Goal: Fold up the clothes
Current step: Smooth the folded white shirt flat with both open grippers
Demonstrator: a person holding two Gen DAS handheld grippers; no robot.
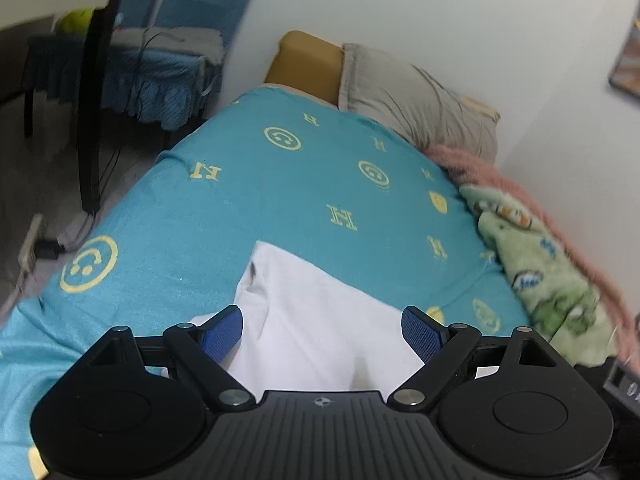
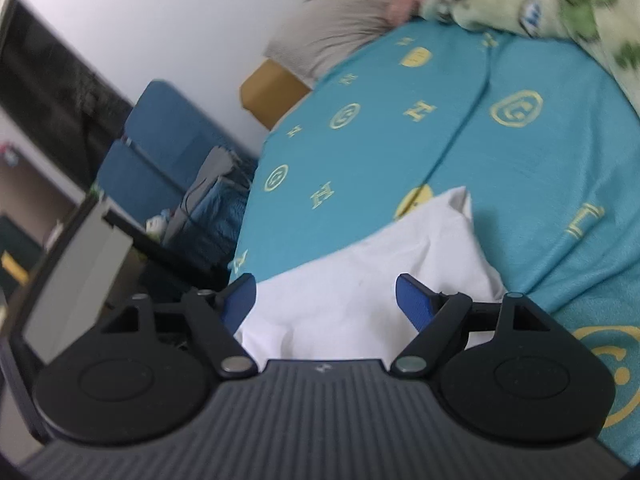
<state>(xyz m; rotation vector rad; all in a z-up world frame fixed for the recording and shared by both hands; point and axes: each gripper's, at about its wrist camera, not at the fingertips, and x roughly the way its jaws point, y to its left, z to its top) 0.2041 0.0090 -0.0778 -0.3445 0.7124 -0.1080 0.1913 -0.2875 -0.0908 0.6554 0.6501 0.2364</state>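
**Both grippers spread wide over a white garment on a bed**

The left gripper [image 1: 322, 330] stands with its blue pads [image 1: 224, 332] far apart, pinching nothing. White cloth lies below and between them, not pressed by either pad. The right gripper [image 2: 325, 300] is the same — jaws spread, pads [image 2: 414, 306] clear of the fabric.

Just ahead of each tool lies the white garment [image 1: 320, 312], partly folded, with soft creases and a corner pointing away from the right gripper. It rests on a teal bedsheet [image 1: 260, 184] printed with yellow smiley faces and letters. Farther out from the left gripper are a grey pillow [image 1: 420, 100], a green patterned blanket [image 1: 536, 264] off to the right, and a pale wall beyond.

The cloth looks released, so one fold appears finished. The next move likely calls for choosing a fresh edge or corner — each gripper lowering to the fabric and closing on a single layer before lifting it over.
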